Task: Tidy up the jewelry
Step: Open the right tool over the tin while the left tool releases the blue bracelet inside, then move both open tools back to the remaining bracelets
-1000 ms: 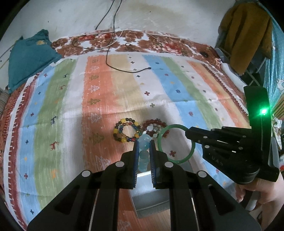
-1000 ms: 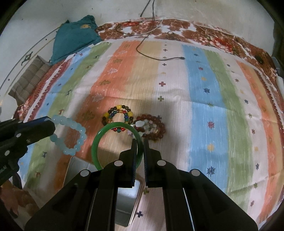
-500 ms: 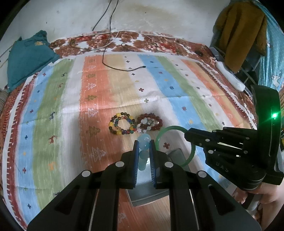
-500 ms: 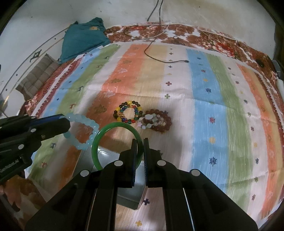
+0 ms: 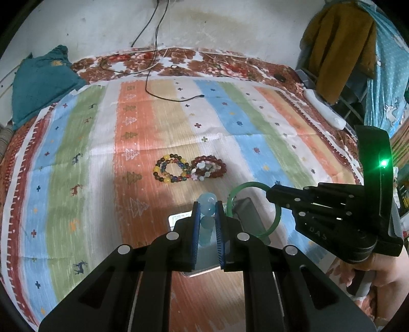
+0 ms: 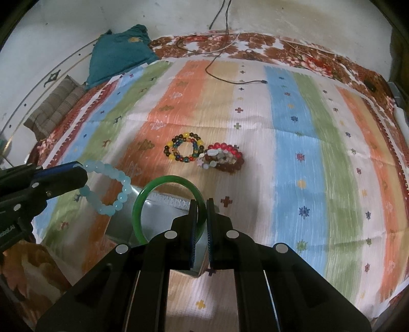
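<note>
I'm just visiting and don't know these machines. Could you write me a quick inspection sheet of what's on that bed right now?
Surface: striped woven cloth spread over a floral bedcover.
Job's things: pale blue bead bracelet and green glass bangle, both lifted over a shiny metal tray; multicoloured bead bracelet and dark red bead bracelets lying side by side on the cloth.
Clutter: teal cloth bundle at the far left corner.
Grippers: left tool shut on the blue bracelet; right tool shut on the bangle.
Cables: black cable trailing from the wall onto the cloth.
Surroundings: stained white wall; mustard garment hanging at right.
</note>
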### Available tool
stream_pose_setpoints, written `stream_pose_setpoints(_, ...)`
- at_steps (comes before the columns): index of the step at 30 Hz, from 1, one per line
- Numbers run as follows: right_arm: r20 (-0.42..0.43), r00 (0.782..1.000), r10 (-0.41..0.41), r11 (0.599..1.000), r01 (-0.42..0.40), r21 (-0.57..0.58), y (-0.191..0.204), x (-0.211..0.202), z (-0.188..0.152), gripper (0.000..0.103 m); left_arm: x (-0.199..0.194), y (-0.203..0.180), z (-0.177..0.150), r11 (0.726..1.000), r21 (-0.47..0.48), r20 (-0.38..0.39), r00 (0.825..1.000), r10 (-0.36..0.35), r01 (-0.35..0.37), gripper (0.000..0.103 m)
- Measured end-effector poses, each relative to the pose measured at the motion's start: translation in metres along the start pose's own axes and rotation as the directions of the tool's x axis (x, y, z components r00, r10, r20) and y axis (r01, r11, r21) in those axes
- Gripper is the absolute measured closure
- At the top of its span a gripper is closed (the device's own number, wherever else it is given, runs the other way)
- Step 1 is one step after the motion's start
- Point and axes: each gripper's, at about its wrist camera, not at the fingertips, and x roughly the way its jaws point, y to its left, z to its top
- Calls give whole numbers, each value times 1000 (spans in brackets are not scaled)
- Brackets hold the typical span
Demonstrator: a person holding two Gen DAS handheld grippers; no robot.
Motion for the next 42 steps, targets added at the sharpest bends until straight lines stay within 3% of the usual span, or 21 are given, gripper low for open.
stream_pose_setpoints(12, -29, 999, 23, 1000, -23, -14, 6, 2, -11, 94, 2, -5, -10, 1000, 9, -30, 1000, 2, -1, 92)
stream_pose_setpoints(14, -49, 998, 38, 999, -39, -8, 6, 5, -10, 92, 2, -3, -9, 1000, -5, -26, 999, 18, -18, 84)
stream_pose_setpoints(15, -47, 999, 26, 1000, -27, -8, 5, 5, -10, 85, 2, -1, -8, 1000, -10, -23, 999, 30, -30, 75)
stream_pose_setpoints(16, -41, 999, 9, 1000, -9, -8, 5, 4, -10, 74, 1, 1, -8, 999, -18, -18, 999, 43, -43, 73)
stream_pose_setpoints(17, -36, 999, -6, 1000, 6, -7, 4, 3, -10, 71, 1, 4, -7, 998, -26, -18, 999, 50, -51, 73)
stream_pose_setpoints(26, -49, 998, -29, 999, 30, 22, -5, 7, -7, 68, 4, 18, -6, 993, -71, -27, 995, 93, -95, 65)
stream_pose_setpoints(42, -62, 996, -57, 996, 61, 59, -20, 19, 12, 43, 30, 37, 12, 979, -103, -71, 983, 170, -176, 48)
